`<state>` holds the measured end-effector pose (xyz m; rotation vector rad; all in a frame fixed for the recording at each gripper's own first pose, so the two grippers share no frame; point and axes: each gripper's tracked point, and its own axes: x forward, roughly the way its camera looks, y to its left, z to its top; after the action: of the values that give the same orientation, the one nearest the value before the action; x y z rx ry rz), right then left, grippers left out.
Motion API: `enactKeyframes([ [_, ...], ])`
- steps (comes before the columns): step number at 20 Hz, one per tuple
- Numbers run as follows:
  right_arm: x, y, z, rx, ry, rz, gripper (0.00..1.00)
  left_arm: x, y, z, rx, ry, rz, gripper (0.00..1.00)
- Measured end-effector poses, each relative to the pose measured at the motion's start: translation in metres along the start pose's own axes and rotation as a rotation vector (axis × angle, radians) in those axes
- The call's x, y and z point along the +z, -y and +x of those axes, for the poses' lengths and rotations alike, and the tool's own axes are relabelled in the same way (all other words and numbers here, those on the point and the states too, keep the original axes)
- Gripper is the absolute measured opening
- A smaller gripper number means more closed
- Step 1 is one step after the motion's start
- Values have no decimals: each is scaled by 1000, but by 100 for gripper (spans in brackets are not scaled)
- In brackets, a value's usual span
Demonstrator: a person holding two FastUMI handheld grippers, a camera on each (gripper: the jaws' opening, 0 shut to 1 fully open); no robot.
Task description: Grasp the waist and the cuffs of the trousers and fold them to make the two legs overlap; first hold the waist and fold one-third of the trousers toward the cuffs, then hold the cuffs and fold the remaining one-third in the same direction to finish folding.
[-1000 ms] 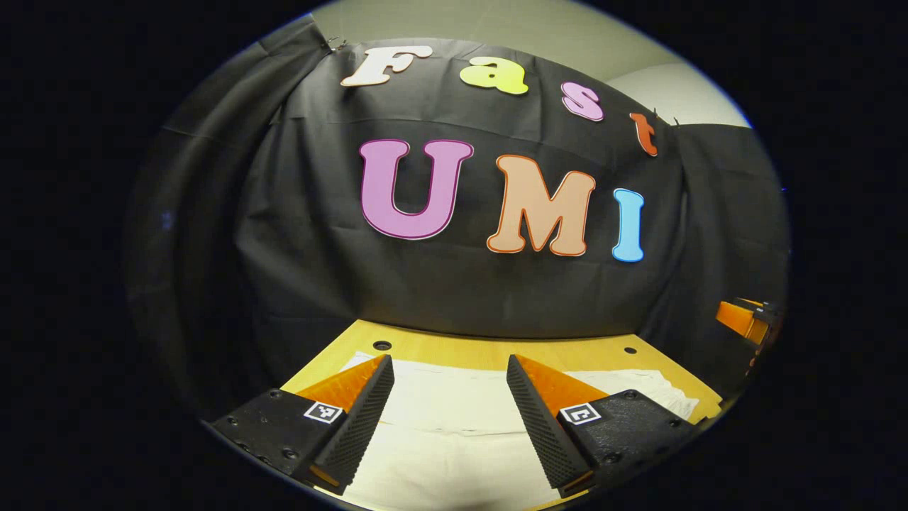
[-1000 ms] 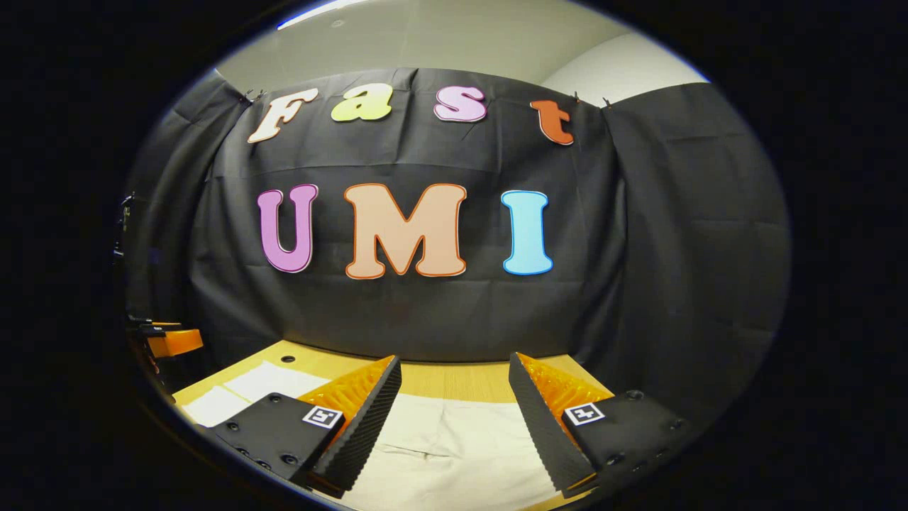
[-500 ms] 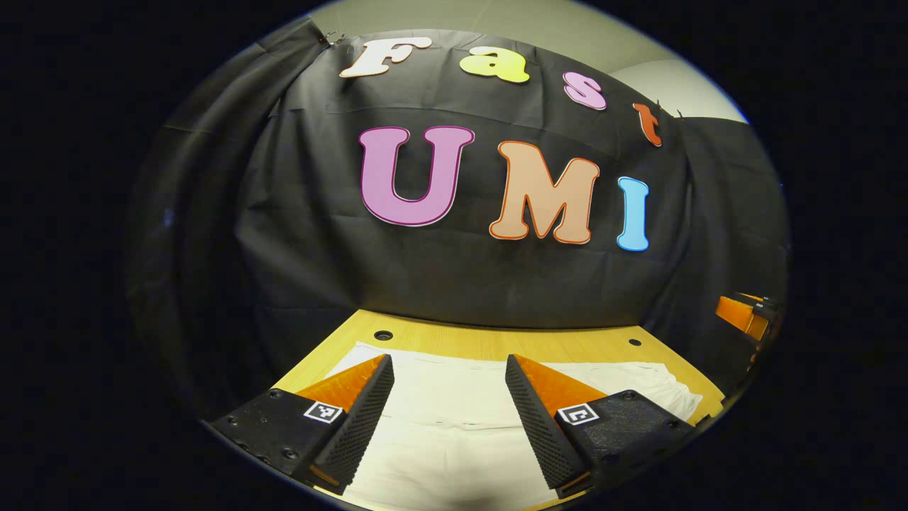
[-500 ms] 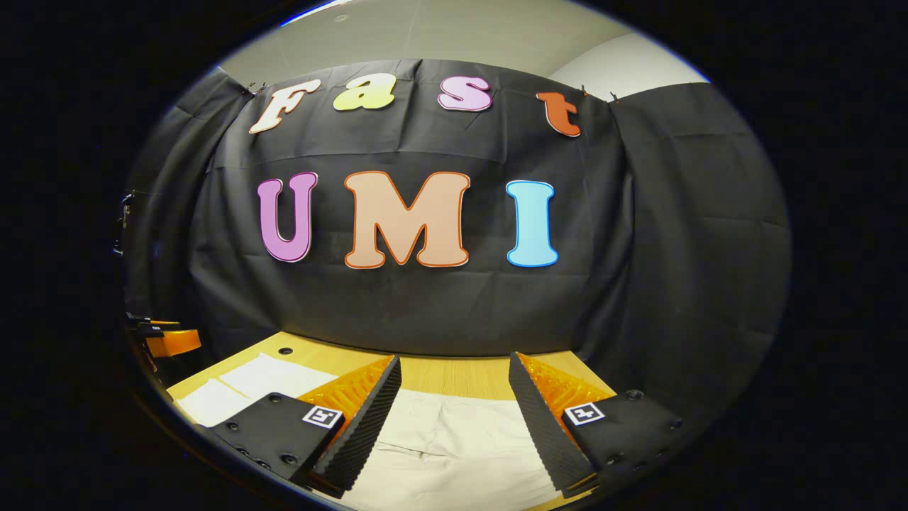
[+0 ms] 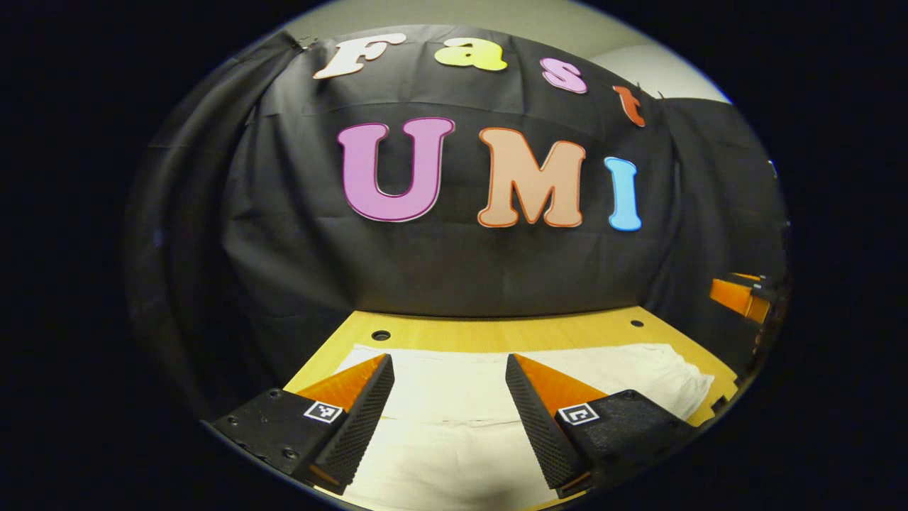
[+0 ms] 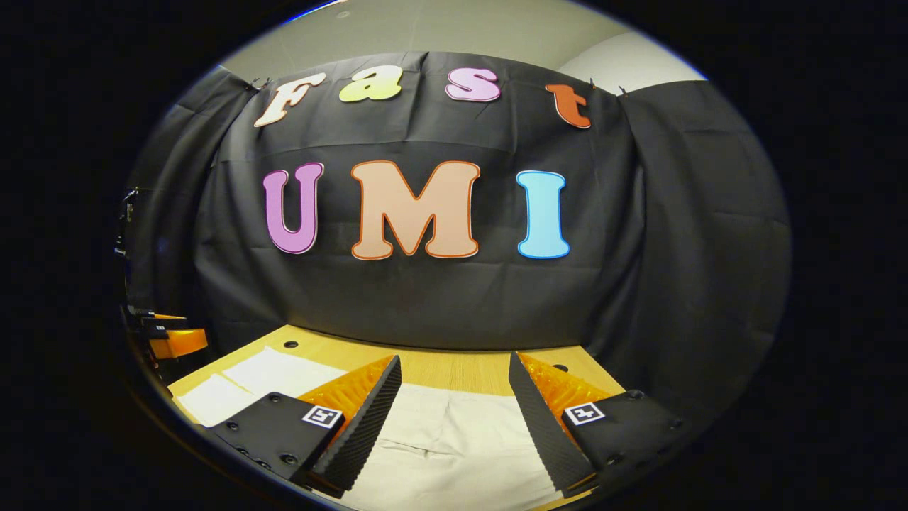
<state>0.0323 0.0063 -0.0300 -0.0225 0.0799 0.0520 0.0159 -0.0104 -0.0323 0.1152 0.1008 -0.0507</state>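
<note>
In the left gripper view, the pale cream cloth trousers were seen spread flat across the lower middle of the frame on a light wooden bench. The bench top appeared smooth, with fine grain, and two small dark round holes were set near its far edge. A bare strip of wood was left between the cloth and the black draped booth wall behind. The wall cloth was matte and creased in long folds. The fabric of the trousers looked soft, with a faint seam line across it and a rumpled, rounded edge at the lower right. The left gripper was held with its wedge-shaped fingers set wide apart, nothing between them, the trousers lying beneath the gap. Their inner faces were ribbed with fine ridges, and square printed markers were fixed on the blocks behind them. At the right edge of the frame, part of the other tool was visible.

In the right gripper view, the trousers were seen at the bottom centre, with a paler flat stretch at the lower left. The right gripper was likewise spread open over the cloth, gripping nothing. Whether either pair of fingers touched the fabric could not be told.
</note>
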Motion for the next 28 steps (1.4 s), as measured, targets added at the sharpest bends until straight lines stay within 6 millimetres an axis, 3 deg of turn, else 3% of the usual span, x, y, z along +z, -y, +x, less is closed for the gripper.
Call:
enactKeyframes([
  [7, -21, 8, -12, -13, -49, -30, 98, -59, 25, -17, -281, -209, 95, 94],
  [12, -43, 14, -31, -45, -103, -26, 98, -104, 27, -34, -488, -382, 248, 94],
  [19, -66, 21, -52, -140, -160, -13, 98, -180, 12, -71, -831, -635, 568, 95],
  [24, -72, 20, -63, -182, -186, -21, 98, -234, -12, -93, -973, -797, 707, 93],
  [28, -76, 18, -67, -205, -200, -29, 98, -262, -40, -111, -1001, -879, 823, 92],
])
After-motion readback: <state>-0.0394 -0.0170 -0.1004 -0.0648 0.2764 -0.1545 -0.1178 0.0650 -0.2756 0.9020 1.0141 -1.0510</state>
